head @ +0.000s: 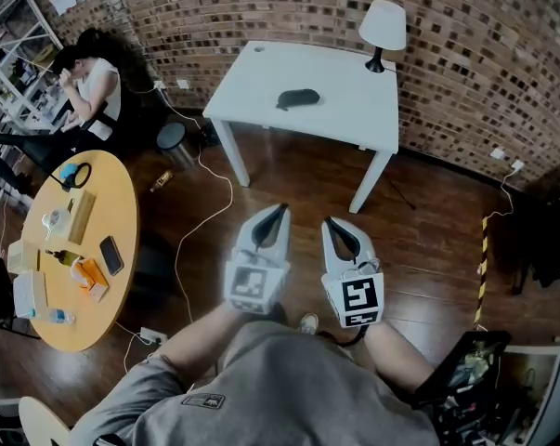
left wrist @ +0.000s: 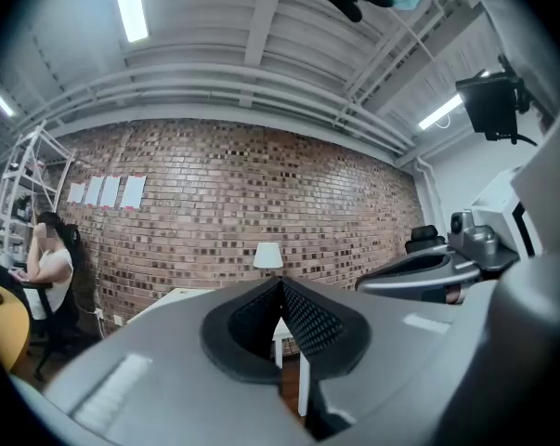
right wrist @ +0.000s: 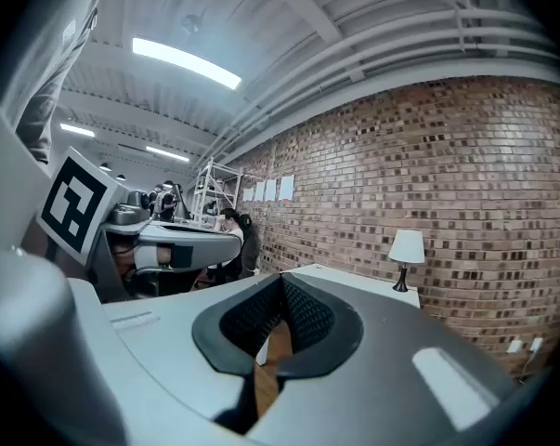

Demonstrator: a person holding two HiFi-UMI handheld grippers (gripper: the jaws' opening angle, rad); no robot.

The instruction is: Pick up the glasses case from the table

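Black glasses case [head: 298, 98] is lying on the desk [head: 345, 124]. The left gripper [head: 278, 212] and right gripper [head: 332, 223], both closed and empty, are hanging well short of the desk, so one should be opening before it reaches in.

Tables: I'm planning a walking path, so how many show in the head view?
2. A white table by the brick wall, bearing the glasses case and a lamp; a round wooden table at the left. More may be hidden at the picture's edges.
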